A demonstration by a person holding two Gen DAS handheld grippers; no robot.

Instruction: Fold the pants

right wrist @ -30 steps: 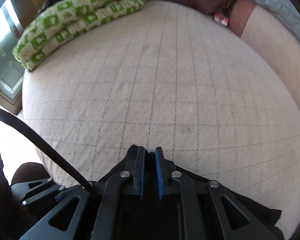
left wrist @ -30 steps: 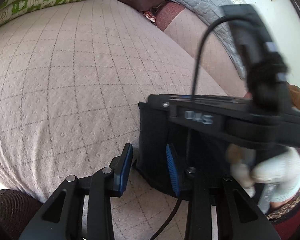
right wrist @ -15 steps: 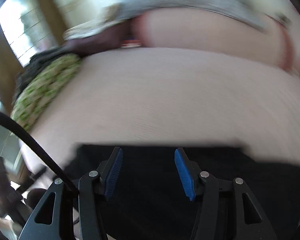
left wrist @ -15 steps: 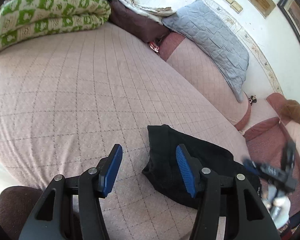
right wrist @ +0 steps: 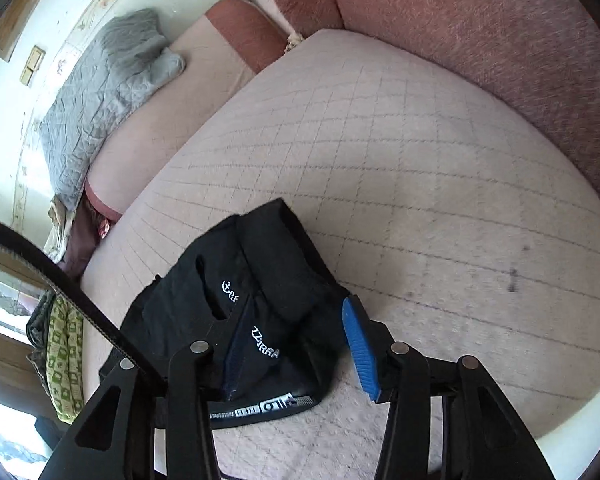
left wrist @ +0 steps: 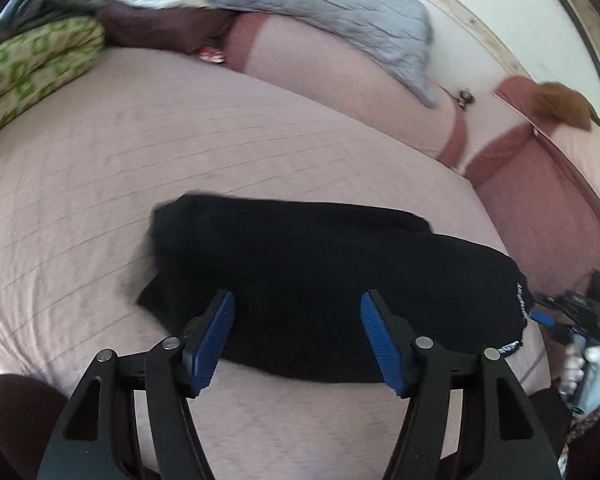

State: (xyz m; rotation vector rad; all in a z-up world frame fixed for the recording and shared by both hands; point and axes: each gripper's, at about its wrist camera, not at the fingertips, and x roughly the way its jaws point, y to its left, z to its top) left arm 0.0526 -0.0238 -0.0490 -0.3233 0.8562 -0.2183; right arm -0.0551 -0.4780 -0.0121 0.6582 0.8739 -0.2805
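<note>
The black pants lie folded in a compact bundle on the pink quilted bed, near its front edge. White lettering and a waistband show on them in the right wrist view. My left gripper is open and empty, held just above the near side of the bundle. My right gripper is open and empty, hovering over the bundle's waistband end. It also shows at the far right of the left wrist view, beside the pants.
A green patterned blanket lies folded at the bed's far left. A grey quilted pillow and reddish-brown cushions line the back and right side. The bed's front edge is close below my left gripper.
My right gripper let go of the pants, opened and swung away to the right side. My left gripper opened wider and drew back over the bundle. The pants now lie free on the bed.
</note>
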